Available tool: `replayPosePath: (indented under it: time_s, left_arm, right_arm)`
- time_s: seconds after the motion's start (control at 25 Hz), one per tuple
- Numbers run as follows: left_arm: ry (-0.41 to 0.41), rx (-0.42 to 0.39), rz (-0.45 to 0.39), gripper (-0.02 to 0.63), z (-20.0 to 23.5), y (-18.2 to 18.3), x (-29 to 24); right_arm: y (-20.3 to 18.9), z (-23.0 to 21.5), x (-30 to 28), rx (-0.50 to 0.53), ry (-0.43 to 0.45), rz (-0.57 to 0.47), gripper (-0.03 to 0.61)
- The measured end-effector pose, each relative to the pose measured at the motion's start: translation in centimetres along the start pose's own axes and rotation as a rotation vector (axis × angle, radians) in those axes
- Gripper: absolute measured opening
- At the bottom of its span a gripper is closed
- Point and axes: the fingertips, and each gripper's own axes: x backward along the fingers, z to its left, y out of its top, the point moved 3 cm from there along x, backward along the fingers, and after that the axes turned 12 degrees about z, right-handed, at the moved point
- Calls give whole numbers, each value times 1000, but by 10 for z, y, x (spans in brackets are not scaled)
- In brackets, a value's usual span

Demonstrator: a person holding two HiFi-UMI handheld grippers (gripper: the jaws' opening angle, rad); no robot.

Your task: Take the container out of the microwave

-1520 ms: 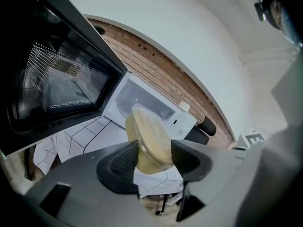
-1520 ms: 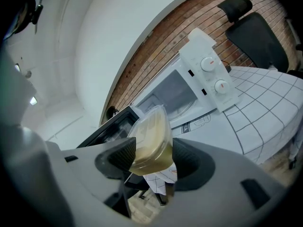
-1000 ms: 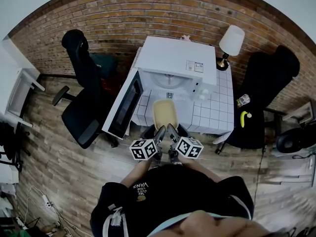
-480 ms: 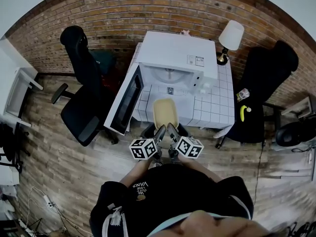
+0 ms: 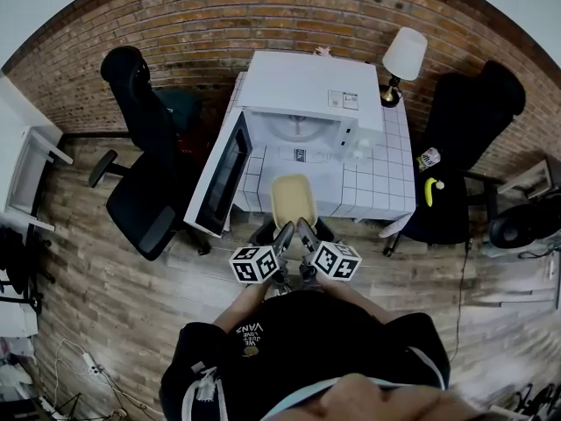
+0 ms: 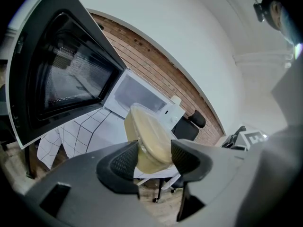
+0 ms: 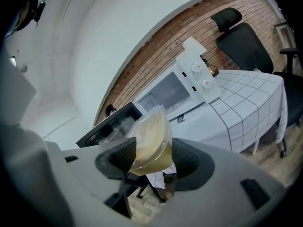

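Thin clear plastic container (image 5: 293,202), centre frame: probably light, flexible, spill-prone. Both left tool (image 6: 154,156) and right tool (image 7: 150,156) clamp its near end; 2-point hold suits.

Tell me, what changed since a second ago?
The container has come back a little, away from the microwave and out past the near edge of the table, it seems. Nothing was grabbed or let go. Same as before: the left gripper and right gripper each keep their jaws shut on the container, and the microwave door hangs open.
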Motion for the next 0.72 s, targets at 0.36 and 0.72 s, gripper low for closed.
replayPosePath:
  time_s: [0.36, 0.72]
  left_arm:
    - [0, 6, -1, 224, 0, -2, 0]
    - [-1, 13, -5, 224, -1, 2, -6]
  right_arm:
    - [-1, -1, 1, -1, -4, 3, 230]
    - [5, -4, -2, 1, 1, 5, 230]
